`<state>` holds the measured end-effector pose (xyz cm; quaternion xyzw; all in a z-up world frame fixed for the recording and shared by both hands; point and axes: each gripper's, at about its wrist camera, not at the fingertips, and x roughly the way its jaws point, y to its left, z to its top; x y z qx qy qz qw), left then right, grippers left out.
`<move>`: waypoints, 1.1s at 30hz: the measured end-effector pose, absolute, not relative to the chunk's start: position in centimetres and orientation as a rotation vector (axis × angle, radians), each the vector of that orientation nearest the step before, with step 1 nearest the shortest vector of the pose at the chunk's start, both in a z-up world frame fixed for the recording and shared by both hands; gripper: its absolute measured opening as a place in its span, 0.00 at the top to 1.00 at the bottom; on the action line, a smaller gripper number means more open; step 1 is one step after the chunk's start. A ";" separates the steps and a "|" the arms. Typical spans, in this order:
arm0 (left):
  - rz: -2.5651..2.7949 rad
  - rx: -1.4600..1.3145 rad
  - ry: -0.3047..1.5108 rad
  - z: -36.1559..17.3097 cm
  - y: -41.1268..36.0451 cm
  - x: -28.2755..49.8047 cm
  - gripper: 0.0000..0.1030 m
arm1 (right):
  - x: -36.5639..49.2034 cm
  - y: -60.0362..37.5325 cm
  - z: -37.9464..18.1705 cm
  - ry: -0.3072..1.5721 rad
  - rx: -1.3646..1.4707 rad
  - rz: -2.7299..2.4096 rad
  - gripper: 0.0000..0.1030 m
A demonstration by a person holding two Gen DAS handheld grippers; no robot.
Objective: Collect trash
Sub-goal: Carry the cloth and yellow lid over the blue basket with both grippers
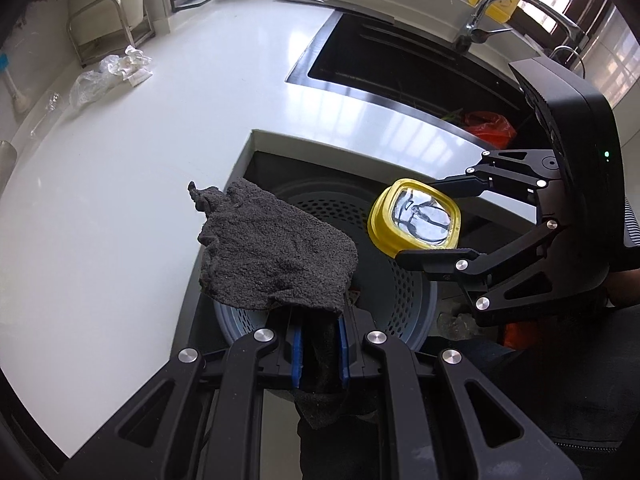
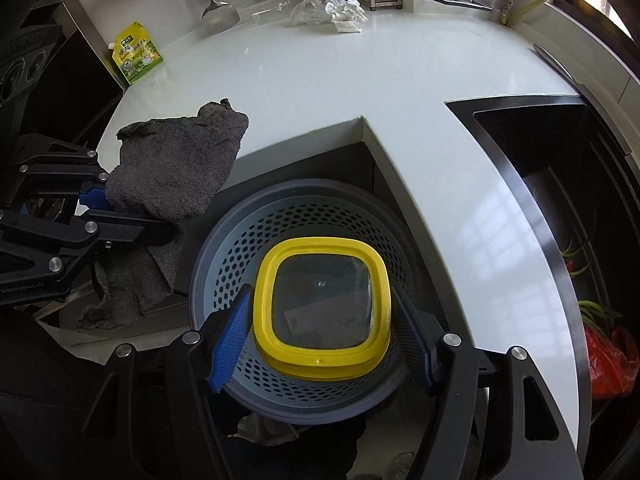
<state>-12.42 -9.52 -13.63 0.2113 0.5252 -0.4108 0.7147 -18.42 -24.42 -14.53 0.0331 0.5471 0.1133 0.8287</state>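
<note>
Yellow-rimmed square plastic container w/ clear base [image 2: 322, 306] hangs directly over the grey perforated round bin [image 2: 240, 240], which sits on the floor in the notch of the white counter [image 2: 320, 92]; contents of the container not readable through the clear wall. R gripper [image 2: 322, 340] spread wide but closed onto the container's two opposite sides, blue pads [image 2: 230, 340] pressed to the yellow rim. L gripper [image 1: 320, 354] nearly closed, pinching a dark grey terry cloth [image 1: 276, 252]; cloth droops both ways from the pinch, its upper part held above the counter edge and bin rim.

Risks, my judgement:
- grip is on smooth plastic, contact band narrow; a tilt to empty it could let the whole container slide into the bin w/ the trash;
- cloth's free end hangs close to the bin mouth; may catch falling scraps or get dropped in;
- both grippers near each other over the bin; a knock is possible if either swings inward.

More trash left: crumpled white paper and clear plastic wrap [image 2: 330, 10] at far side of counter, well apart from the bin; red plastic bag [image 2: 610, 360] in the dark sink [image 2: 552, 152]; green drink pouch [image 2: 138, 54] at counter's left end.
</note>
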 end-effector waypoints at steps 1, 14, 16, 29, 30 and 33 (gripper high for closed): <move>-0.913 0.469 1.171 -13.9 -9.5 -12.6 0.87 | -18.7 -24.4 -14.7 1.165 0.076 0.240 0.37; -0.914 0.473 1.305 -18.9 -10.6 -13.4 0.87 | -20.1 -24.1 -17.5 1.227 0.090 0.241 0.37; -0.911 0.474 1.312 -19.2 -10.8 -13.4 0.87 | -20.1 -24.2 -17.8 1.233 0.088 0.243 0.37; -0.899 0.485 1.301 -19.1 -11.5 -12.6 0.87 | -19.3 -24.1 -18.4 1.240 0.069 0.257 0.36; -0.900 0.485 1.300 -19.1 -11.5 -12.6 0.87 | -19.3 -24.1 -18.4 1.241 0.070 0.256 0.36; -0.903 0.484 1.300 -18.9 -11.2 -12.5 0.87 | -19.3 -24.0 -18.4 1.242 0.069 0.253 0.36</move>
